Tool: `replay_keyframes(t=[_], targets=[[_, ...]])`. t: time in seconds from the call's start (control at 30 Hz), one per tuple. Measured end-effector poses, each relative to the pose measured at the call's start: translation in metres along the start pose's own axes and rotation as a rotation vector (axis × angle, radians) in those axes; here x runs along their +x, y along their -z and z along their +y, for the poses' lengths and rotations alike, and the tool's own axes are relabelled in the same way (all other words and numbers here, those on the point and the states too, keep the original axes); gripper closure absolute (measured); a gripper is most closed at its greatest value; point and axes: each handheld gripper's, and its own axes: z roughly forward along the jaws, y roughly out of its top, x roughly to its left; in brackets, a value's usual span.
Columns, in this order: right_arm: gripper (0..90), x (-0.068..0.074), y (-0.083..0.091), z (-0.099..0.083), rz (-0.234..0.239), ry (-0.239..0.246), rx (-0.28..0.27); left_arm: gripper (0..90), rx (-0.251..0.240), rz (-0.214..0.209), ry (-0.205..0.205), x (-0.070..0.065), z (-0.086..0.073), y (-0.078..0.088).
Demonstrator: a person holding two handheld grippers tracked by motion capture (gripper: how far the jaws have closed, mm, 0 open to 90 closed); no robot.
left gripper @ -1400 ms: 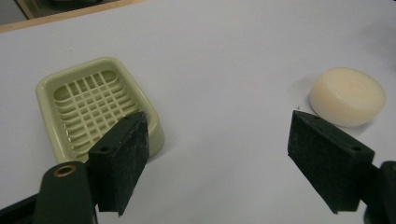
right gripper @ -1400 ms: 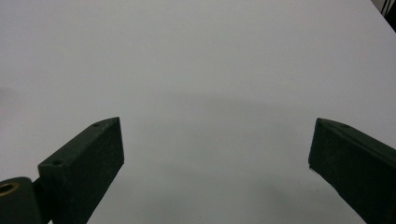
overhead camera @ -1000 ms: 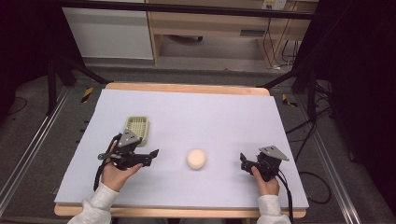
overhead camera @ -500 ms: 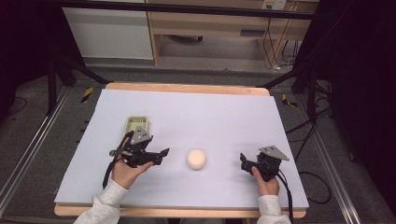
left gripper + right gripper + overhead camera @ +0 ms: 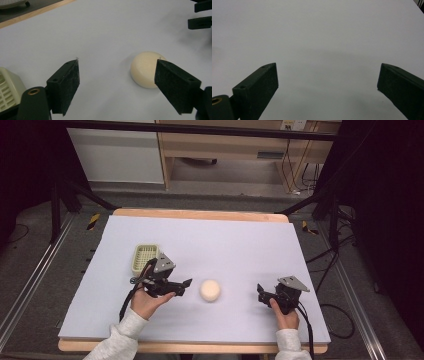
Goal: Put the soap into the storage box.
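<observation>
Two grippers: both held low over the pale lavender table mat (image 5: 240,240), one in each of the person's hands.
Left gripper (image 5: 185,284): jaws spread wide and nothing between them; it points right, toward the cream ball.
Right gripper (image 5: 261,292): jaws also spread wide and holding nothing, resting near the right side of the mat, well apart from the ball.
Cream ball (image 5: 210,290): a smooth, pale round ball, perhaps dough or a soft ball, sitting on the mat just right of the left gripper's tips; in the left gripper view (image 5: 146,68) it lies just beyond the right-hand jaw, partly hidden behind it, not yet between the two.
Basket (image 5: 145,258): a small pale green slotted basket, on the mat to the far left of the left gripper, with nothing seen inside.
Step in hand: judged as the approach to pick up the ball with the left gripper.
Done so far: the open jaws are near the ball and roughly aimed at it.
Left to do: centre the jaws around the ball, close, lift, and probably carry it to the basket.
</observation>
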Motion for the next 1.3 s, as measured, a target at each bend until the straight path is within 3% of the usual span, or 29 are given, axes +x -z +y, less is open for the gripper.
replay_keyframes(t=[0.6,1.3], targets=[[3.7,0.0,-0.001,0.0,-0.004,-0.004,0.003,19.7,0.045,-0.041,-0.034,-0.017,0.008,-0.026],[3.7,0.0,0.0,0.0,-0.004,-0.003,0.002,18.6,0.086,-0.066,-0.042,-0.029,0.011,-0.046]])
